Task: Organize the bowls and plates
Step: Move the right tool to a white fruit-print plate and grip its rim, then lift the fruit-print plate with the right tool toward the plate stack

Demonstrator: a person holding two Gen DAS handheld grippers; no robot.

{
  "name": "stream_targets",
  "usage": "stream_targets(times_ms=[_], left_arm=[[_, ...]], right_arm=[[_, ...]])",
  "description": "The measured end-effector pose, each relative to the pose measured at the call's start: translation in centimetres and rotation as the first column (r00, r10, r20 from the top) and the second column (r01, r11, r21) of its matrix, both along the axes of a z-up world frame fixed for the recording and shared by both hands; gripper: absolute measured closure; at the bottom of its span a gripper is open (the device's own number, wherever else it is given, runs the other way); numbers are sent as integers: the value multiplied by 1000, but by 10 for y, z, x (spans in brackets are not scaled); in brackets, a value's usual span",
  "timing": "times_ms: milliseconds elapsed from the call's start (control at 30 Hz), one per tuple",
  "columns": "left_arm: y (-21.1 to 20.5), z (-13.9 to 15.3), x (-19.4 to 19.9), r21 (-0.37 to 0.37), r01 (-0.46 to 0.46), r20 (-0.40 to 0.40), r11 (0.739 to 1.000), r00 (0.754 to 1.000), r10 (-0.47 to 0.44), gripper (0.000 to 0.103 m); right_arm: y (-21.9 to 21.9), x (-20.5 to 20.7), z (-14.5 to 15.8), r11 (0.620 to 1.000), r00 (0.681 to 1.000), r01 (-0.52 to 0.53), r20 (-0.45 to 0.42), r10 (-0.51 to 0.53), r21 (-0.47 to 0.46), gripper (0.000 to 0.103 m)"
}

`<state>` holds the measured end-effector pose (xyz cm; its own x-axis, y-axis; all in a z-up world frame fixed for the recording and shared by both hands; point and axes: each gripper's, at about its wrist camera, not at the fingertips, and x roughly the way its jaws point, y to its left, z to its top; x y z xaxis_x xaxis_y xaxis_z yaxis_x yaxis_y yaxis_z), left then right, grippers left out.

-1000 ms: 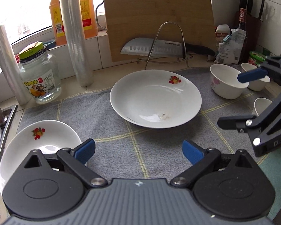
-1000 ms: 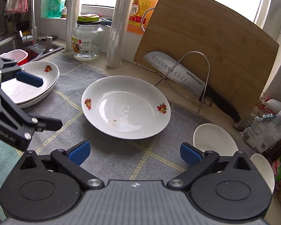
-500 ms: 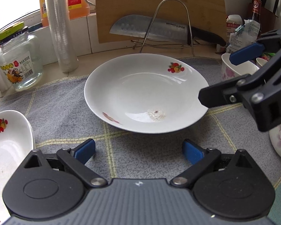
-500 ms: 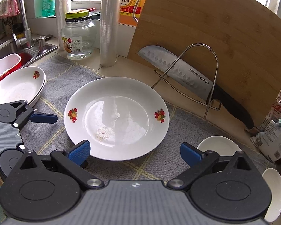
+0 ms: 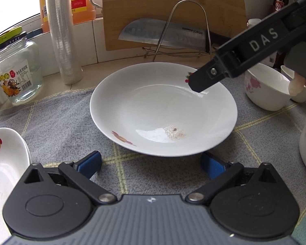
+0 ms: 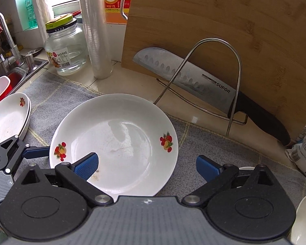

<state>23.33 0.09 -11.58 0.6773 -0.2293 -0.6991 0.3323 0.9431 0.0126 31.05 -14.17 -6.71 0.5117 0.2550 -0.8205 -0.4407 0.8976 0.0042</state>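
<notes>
far left, stacked plates [image 6: 8,120] rest at the mat edge beside the sink. left hand-held gripper [image 5: 151,164] stands wide open, level with the near rim of the centre plate [image 5: 163,110], its right pad tucked under the rim. plate sits on the grey mat [image 5: 57,126] on the bench, soiled with crumbs. right hand-held gripper [image 6: 146,166] is likewise open, its left pad inside the plate, gripping nothing. bowls [image 5: 267,85] wait at right. step judged: approach to grasp; next move calls for closing on the rim, then a level lift toward the stack.
</notes>
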Motion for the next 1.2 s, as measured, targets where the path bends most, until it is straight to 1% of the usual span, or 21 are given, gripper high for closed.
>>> stream_targets(times_ms=[133,367,700,800,867,933,1000,1100,1200], left_arm=[[1,0,5,-2,17,4,1000,1000,-17,0],[3,0,8,0,67,8,998,998,-67,0],[7,1,9,5,86,6,996,996,-86,1],[7,1,9,8,89,9,996,996,-89,1],[6,1,8,18,93,16,996,996,-93,1],[5,2,7,34,103,27,994,994,-104,1],[3,2,7,47,111,36,993,993,-112,1],[1,3,7,57,122,44,991,991,-124,1],[1,3,9,51,129,42,990,991,-131,1]], right_arm=[[2,19,-7,999,998,-30,-50,31,22,0],[7,50,-16,996,991,-79,-109,82,38,0],[13,91,-24,982,959,-175,-215,185,66,0],[15,100,-26,978,947,-192,-245,207,82,4],[16,103,-28,976,940,-200,-265,217,90,8],[16,105,-31,973,932,-208,-283,227,95,16],[17,106,-34,972,927,-214,-294,234,98,17],[17,107,-36,969,920,-222,-305,245,109,22],[18,108,-36,966,915,-234,-310,257,109,23]])
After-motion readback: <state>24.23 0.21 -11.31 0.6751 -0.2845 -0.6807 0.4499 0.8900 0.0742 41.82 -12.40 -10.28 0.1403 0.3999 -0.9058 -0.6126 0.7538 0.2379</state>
